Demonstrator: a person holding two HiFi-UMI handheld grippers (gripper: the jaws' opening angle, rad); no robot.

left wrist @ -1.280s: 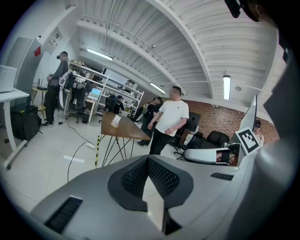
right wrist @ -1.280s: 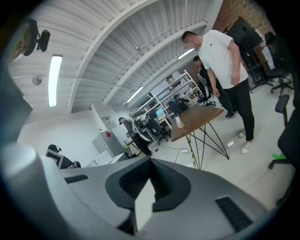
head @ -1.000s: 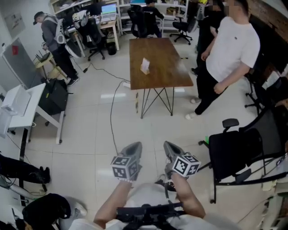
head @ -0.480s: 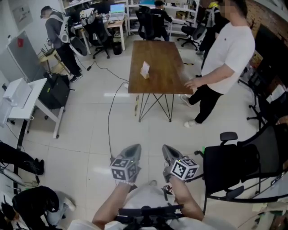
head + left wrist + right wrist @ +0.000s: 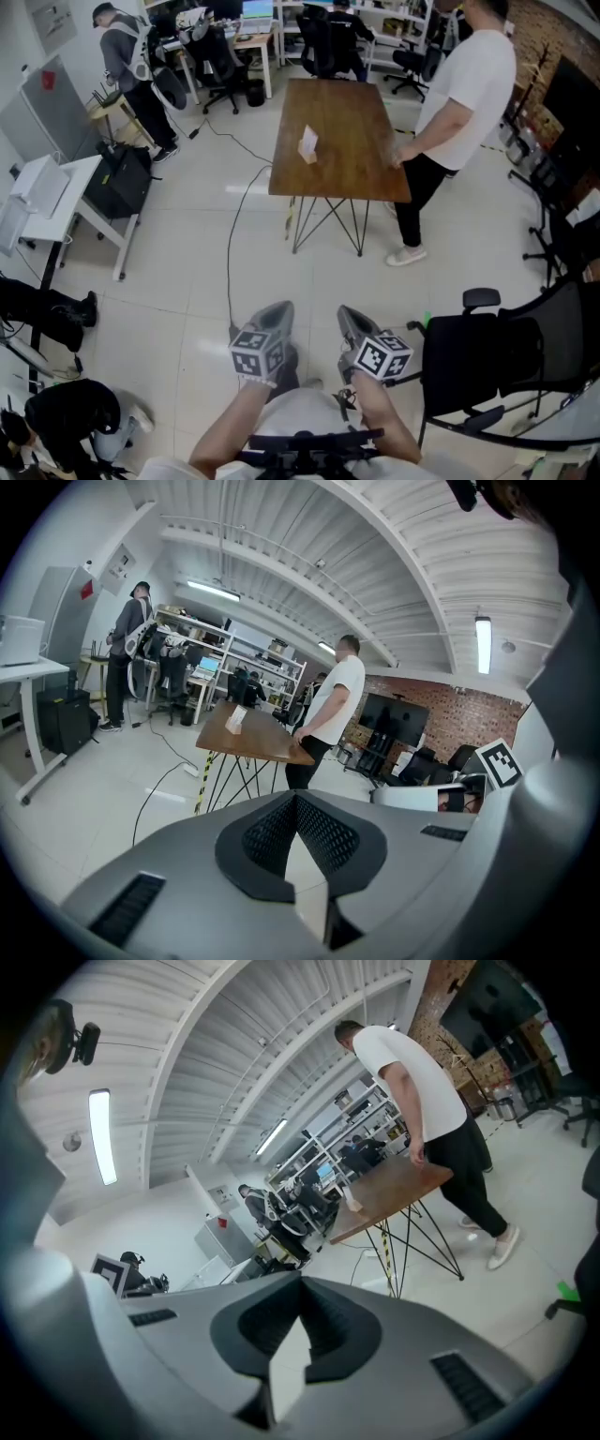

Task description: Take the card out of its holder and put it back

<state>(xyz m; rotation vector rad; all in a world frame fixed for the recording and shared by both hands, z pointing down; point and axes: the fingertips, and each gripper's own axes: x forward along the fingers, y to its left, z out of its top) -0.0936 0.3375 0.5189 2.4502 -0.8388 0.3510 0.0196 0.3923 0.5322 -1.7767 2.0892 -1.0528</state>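
Note:
The card stands in its small clear holder (image 5: 307, 143) on the brown wooden table (image 5: 349, 159), far ahead of me across the floor. In the left gripper view the card holder (image 5: 234, 721) shows as a small white shape on the table (image 5: 258, 747). The right gripper view shows the holder (image 5: 354, 1202) on the table (image 5: 398, 1188) too. Both grippers are held low and close to my body, well short of the table. My left gripper (image 5: 278, 309) is shut with nothing in it. My right gripper (image 5: 348, 312) is shut and empty as well.
A person in a white shirt (image 5: 459, 103) stands at the table's right side, hand on its edge. A black office chair (image 5: 487, 361) stands close on my right. A cable (image 5: 232, 244) runs over the floor. White desk (image 5: 47, 202) and black case (image 5: 122, 187) at left.
I have come nearer the table, which now sits larger and lower in the head view. The person in white has stepped up to the table's right edge. Both grippers stay shut.

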